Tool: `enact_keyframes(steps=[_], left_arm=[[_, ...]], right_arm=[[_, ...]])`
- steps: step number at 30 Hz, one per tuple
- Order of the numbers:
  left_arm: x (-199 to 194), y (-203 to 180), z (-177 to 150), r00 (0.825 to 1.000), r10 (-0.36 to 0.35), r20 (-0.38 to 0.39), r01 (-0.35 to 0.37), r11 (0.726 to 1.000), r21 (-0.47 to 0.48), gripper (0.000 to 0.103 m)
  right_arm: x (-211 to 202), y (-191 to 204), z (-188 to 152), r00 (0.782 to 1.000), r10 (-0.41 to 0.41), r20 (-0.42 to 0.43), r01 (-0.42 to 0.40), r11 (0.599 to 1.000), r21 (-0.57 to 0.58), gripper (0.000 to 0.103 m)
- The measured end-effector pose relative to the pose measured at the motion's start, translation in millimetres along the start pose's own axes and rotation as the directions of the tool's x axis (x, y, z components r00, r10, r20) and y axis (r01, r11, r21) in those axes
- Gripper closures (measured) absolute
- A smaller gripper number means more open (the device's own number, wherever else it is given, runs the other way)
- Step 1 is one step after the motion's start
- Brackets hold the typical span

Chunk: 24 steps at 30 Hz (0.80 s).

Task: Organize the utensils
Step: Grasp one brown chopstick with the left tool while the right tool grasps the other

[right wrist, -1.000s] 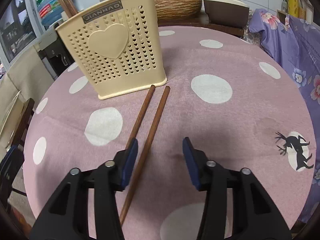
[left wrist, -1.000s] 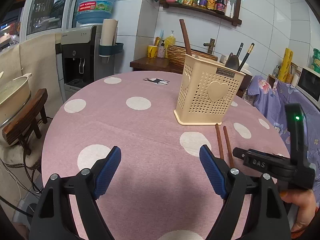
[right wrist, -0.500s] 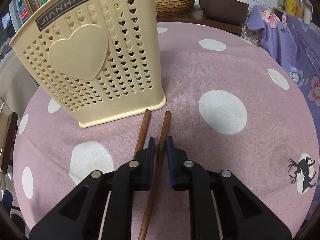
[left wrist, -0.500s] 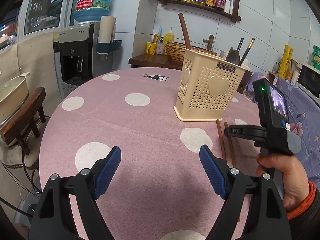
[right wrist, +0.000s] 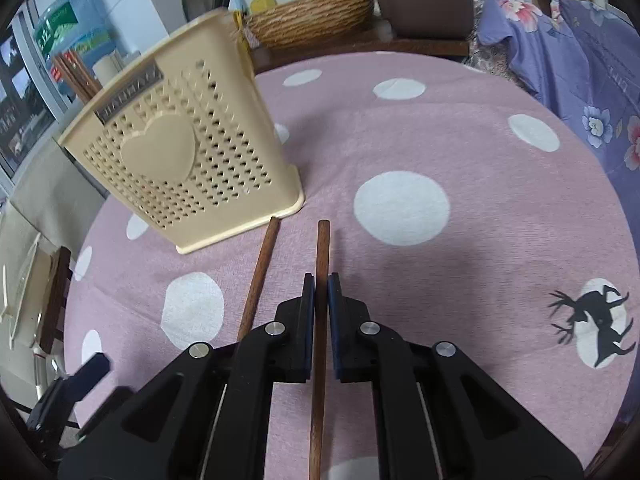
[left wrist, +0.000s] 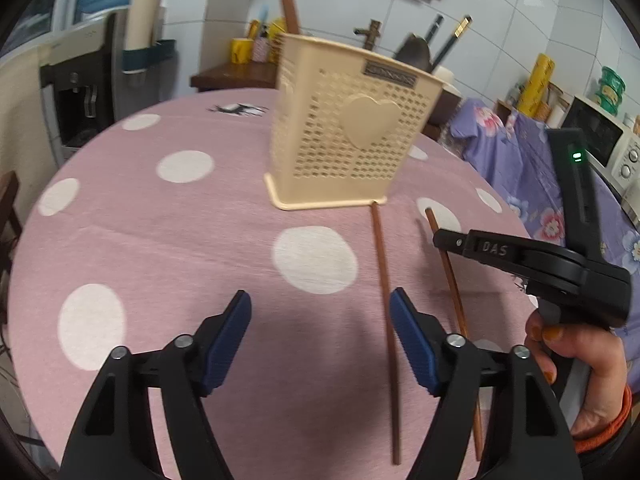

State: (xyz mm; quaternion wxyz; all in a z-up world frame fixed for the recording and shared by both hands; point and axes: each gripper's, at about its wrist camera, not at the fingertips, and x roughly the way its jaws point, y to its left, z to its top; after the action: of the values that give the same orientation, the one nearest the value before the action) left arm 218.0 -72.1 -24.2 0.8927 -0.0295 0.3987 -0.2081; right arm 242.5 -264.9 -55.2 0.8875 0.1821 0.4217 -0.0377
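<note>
Right wrist view: right gripper (right wrist: 321,292) pinches one brown wooden chopstick (right wrist: 321,256)—its twin (right wrist: 256,280) lies just left, tip by the cream perforated holder (right wrist: 180,148). Left gripper (left wrist: 320,328) closing, nothing between.

Both grippers are black plastic with dark blue pads (left wrist: 226,344) and small silver screws at the joints. The right gripper (left wrist: 438,238) carries white letters "DAS" and a green light. The hand (left wrist: 576,364) has orange nail polish and an orange cuff (left wrist: 610,426).
</note>
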Motion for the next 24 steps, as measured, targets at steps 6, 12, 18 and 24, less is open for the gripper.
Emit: enact_keyframes(steps=[6,12,18,24], left_arm=[[37.5,-32.9,12.2,0.993,-0.054,-0.107,0.060,0.997,0.054,0.053],[73.4,-51.1,22.0,0.985,-0.017,-0.172,0.032,0.996,0.084,0.073],[89.2,-60.5,34.3,0.985,0.039,-0.167,-0.019,0.993,0.119,0.083],[103.1,-63.4,49.6,0.984,0.078,-0.162,-0.057,0.990,0.127,0.088]], right_arm=[[-26.7,-12.3,2.3,0.996,-0.020,0.086,0.020,1.000,0.001,0.095],[-42.0,-21.4,1.8,0.991,-0.037,0.131,0.039,0.999,-0.008,0.095],[-43.6,-31.5,0.8,0.990,-0.029,0.135,0.028,1.000,0.004,0.095],[-43.1,-34.0,0.7,0.990,-0.023,0.140,0.022,1.000,0.007,0.095]])
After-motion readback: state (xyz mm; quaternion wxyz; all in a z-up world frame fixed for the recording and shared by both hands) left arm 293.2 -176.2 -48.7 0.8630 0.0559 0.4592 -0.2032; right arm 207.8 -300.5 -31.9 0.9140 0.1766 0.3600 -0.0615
